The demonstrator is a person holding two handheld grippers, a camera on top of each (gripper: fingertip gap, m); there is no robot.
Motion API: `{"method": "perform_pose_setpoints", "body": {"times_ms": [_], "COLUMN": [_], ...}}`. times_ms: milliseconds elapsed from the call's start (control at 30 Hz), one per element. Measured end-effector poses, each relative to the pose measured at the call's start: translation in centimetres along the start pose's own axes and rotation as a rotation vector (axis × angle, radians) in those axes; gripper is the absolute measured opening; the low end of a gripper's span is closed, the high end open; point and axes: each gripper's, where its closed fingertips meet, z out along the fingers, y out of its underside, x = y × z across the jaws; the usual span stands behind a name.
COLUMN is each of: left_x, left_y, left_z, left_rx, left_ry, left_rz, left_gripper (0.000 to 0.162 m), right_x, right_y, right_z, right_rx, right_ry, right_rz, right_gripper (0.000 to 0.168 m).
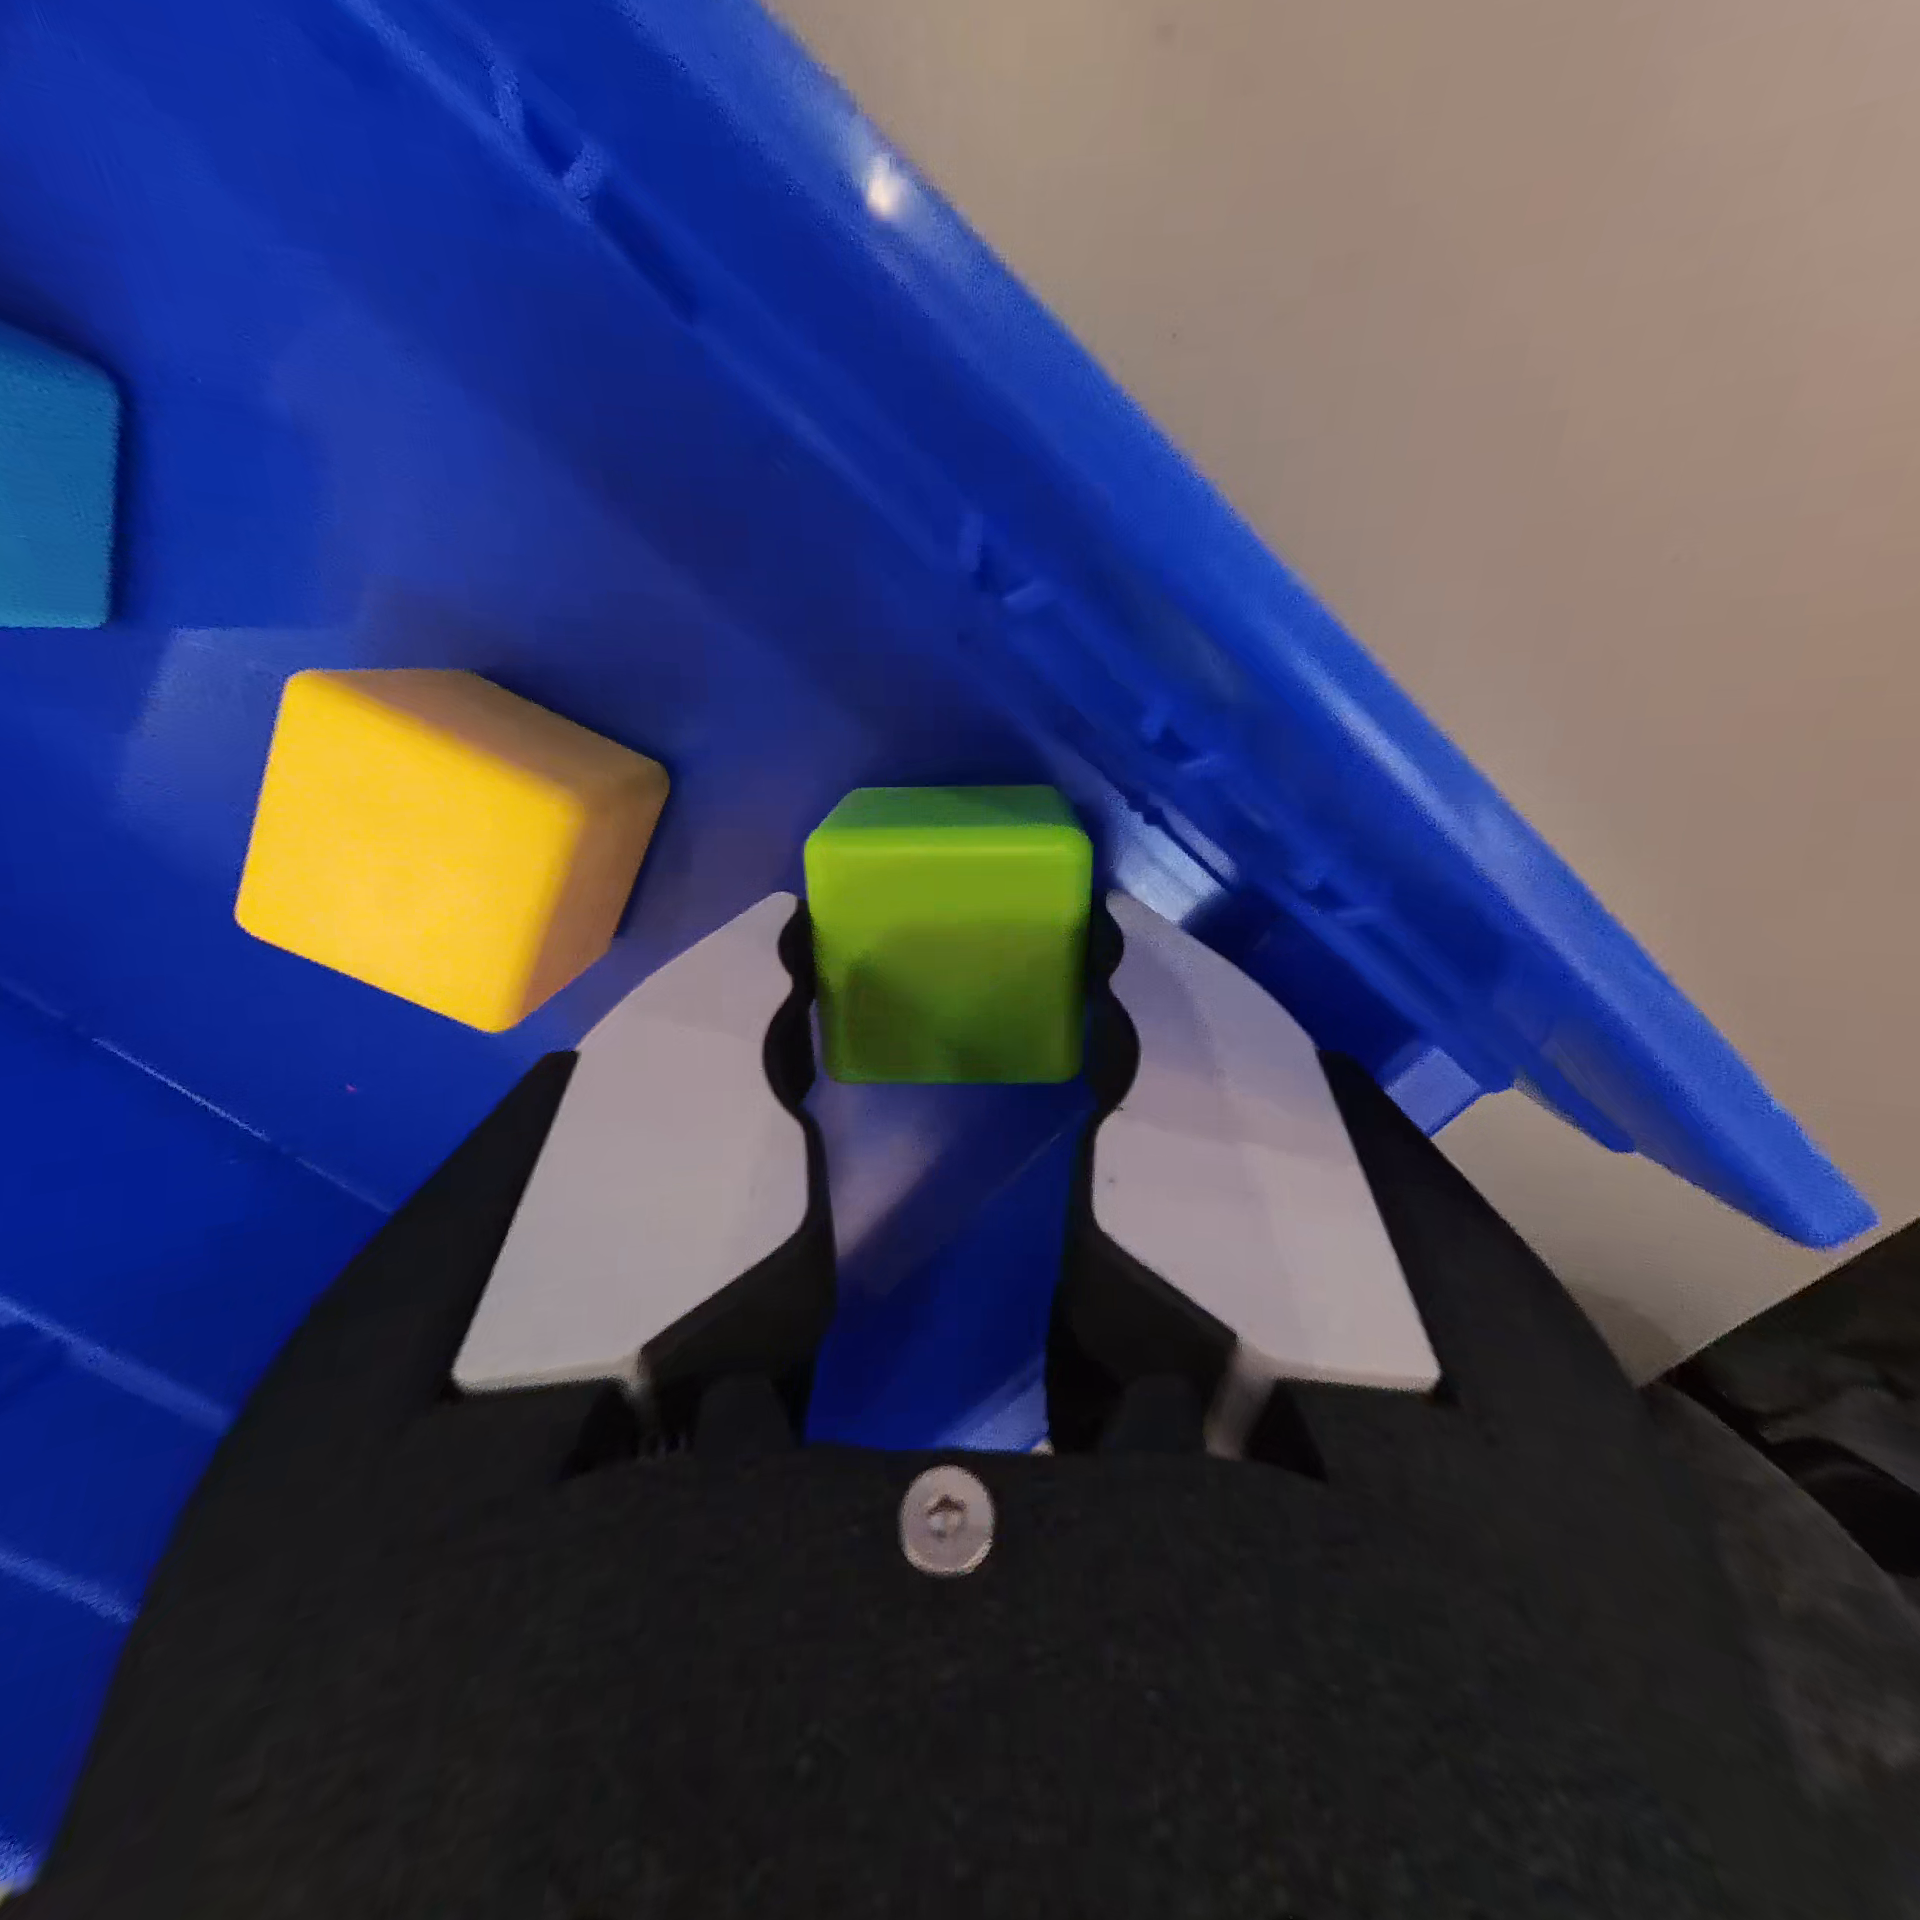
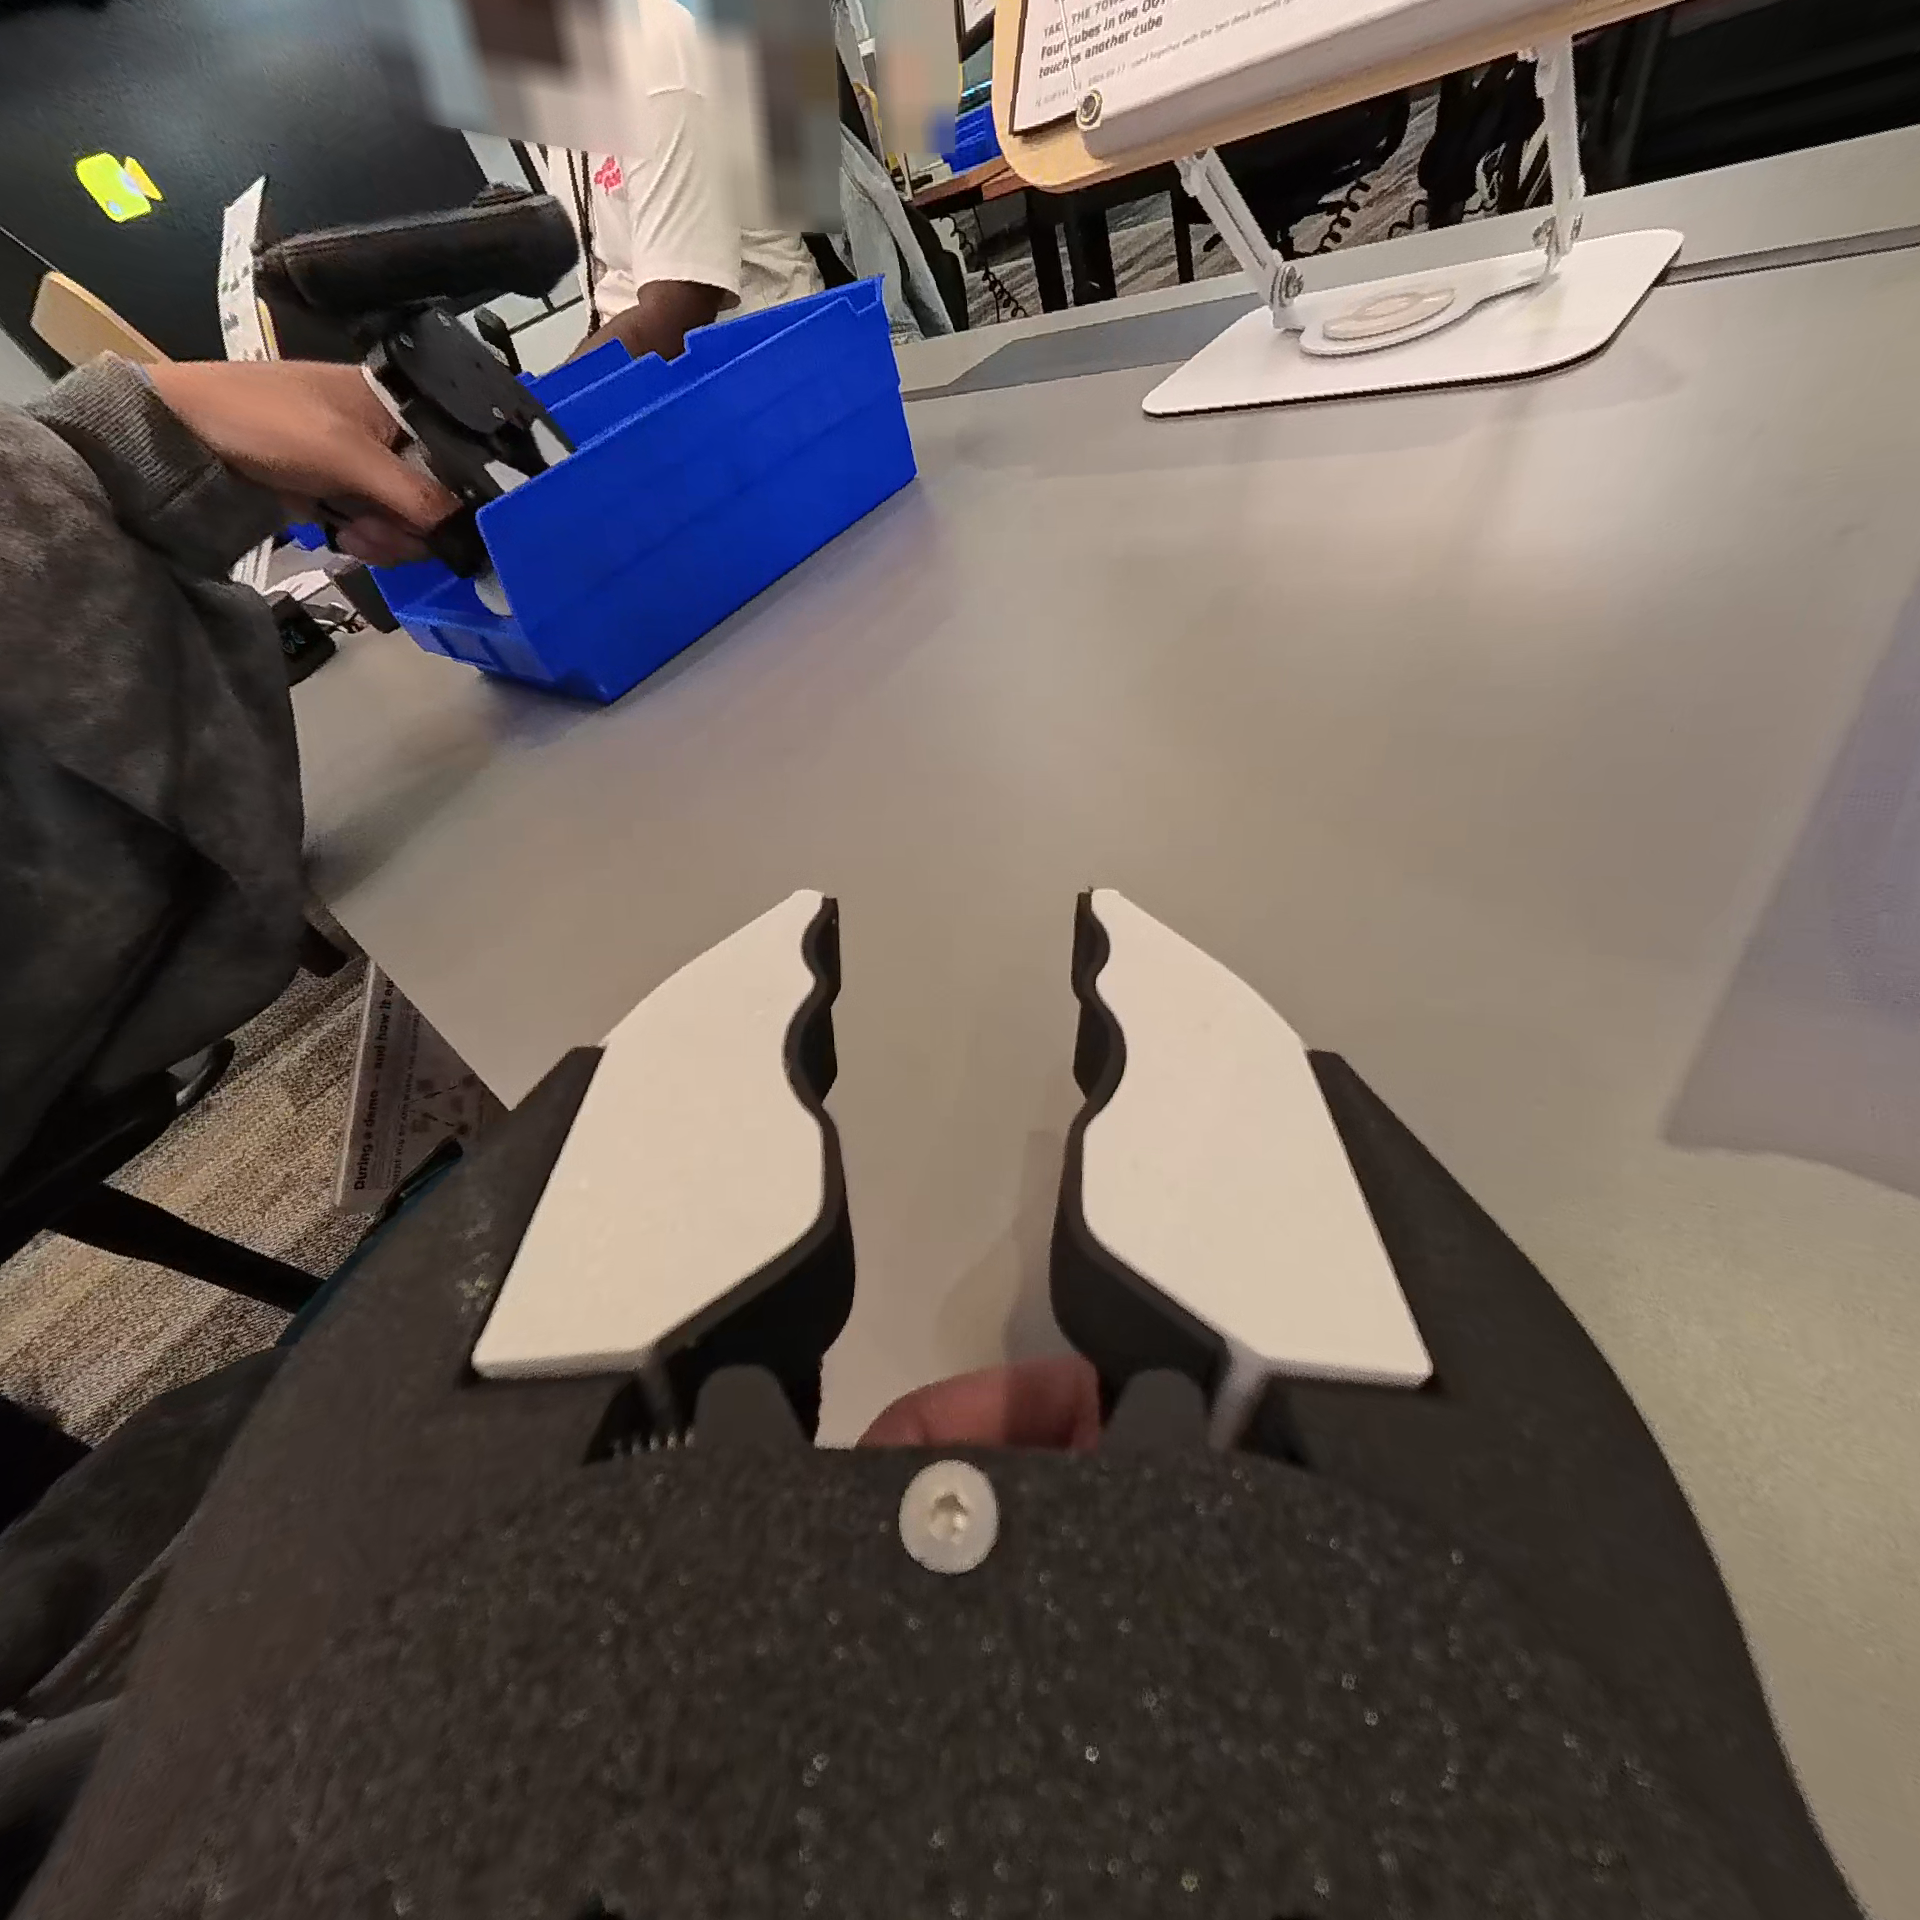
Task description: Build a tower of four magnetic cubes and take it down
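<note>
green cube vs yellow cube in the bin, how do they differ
The green cube sits between the left claw's fingers, near the blue bin's wall; the yellow cube lies free, left of it and turned at an angle. Both are rounded-edge cubes on the bin floor.

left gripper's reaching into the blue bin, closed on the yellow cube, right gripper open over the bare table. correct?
Not quite. The left gripper is in the blue bin, but it is closed on the green cube, not the yellow cube, which sits apart to its left; the left wrist view shows it. The right gripper is open over the bare table.
</note>
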Motion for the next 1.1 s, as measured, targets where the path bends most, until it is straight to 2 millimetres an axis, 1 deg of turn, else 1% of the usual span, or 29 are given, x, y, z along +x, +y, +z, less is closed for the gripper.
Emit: {"method": "perform_pose_setpoints", "body": {"times_ms": [67, 133, 167, 200, 233, 300, 367, 400, 433, 467, 500, 567, 633, 700, 800, 900, 967, 1033, 1100], "left_x": [0.0, -0.7, -1.2, -1.6, -1.8, -1.6, -0.5, 0.5, 1.8, 3.2, 4.7, 7.2, 9.0, 10.2, 11.3, 11.7, 11.9, 13.0, 13.6], "left_y": [0.4, 1.1, 1.3, 1.0, 0.4, -1.5, -3.9, -5.3, -6.9, -8.4, -9.8, -12.5, -15.0, -17.0, -19.9, -21.9, -22.9, -23.6, -24.1], "left_z": [-0.1, -0.5, -1.3, -2.4, -4.0, -7.9, -11.7, -13.2, -14.3, -14.9, -15.2, -14.6, -12.8, -10.2, -5.5, -1.0, 1.1, 2.4, 3.2], "left_rx": [-0.016, -0.065, -0.070, -0.048, -0.003, 0.093, 0.173, 0.206, 0.229, 0.240, 0.243, 0.222, 0.178, 0.113, 0.047, -0.021, -0.033, -0.014, -0.010], "left_ry": [0.019, -0.018, -0.044, -0.061, -0.073, -0.099, -0.132, -0.141, -0.140, -0.137, -0.131, -0.118, -0.105, -0.072, -0.002, 0.043, 0.058, 0.108, 0.129], "left_rz": [-0.003, 0.013, 0.008, 0.000, -0.005, 0.019, 0.086, 0.134, 0.191, 0.257, 0.325, 0.435, 0.519, 0.570, 0.609, 0.631, 0.641, 0.651, 0.659], "left_gripper": [0.049, 0.049, 0.049, 0.049, 0.049, 0.049, 0.049, 0.049, 0.049, 0.049, 0.049, 0.049, 0.049, 0.049, 0.049, 0.049, 0.049, 0.049, 0.049], "right_x": [0.0, 0.0, 0.0, 0.0, 0.0, 0.0, 0.0, 0.0, 0.0, 0.0, 0.1, 0.1, 0.1, 0.1, 0.1, 0.1, 0.1, 0.1, 0.2], "right_y": [0.0, 0.0, 0.0, 0.0, 0.0, 0.0, 0.1, 0.1, 0.1, 0.1, 0.0, 0.0, 0.0, 0.0, -0.1, -0.1, -0.1, -0.1, -0.1], "right_z": [0.0, 0.0, 0.0, 0.0, 0.0, 0.1, 0.1, 0.2, 0.2, 0.2, 0.2, 0.2, 0.2, 0.1, 0.1, 0.1, 0.0, -0.1, -0.2], "right_rx": [0.000, 0.000, -0.002, -0.002, -0.002, -0.006, -0.010, -0.012, -0.014, -0.014, -0.012, -0.014, -0.011, -0.008, -0.003, 0.001, 0.004, 0.009, 0.013], "right_ry": [-0.003, -0.003, -0.004, -0.004, -0.004, -0.003, 0.001, 0.002, 0.003, 0.005, 0.009, 0.009, 0.008, 0.006, 0.007, 0.008, 0.008, 0.009, 0.010], "right_rz": [0.000, 0.002, 0.003, 0.004, 0.005, 0.005, 0.004, 0.003, 0.001, 0.000, -0.002, -0.004, -0.004, -0.003, 0.002, -0.002, -0.006, -0.005, 0.002], "right_gripper": [0.043, 0.043, 0.042, 0.042, 0.042, 0.042, 0.041, 0.041, 0.040, 0.040, 0.039, 0.039, 0.039, 0.039, 0.039, 0.039, 0.039, 0.039, 0.039]}}
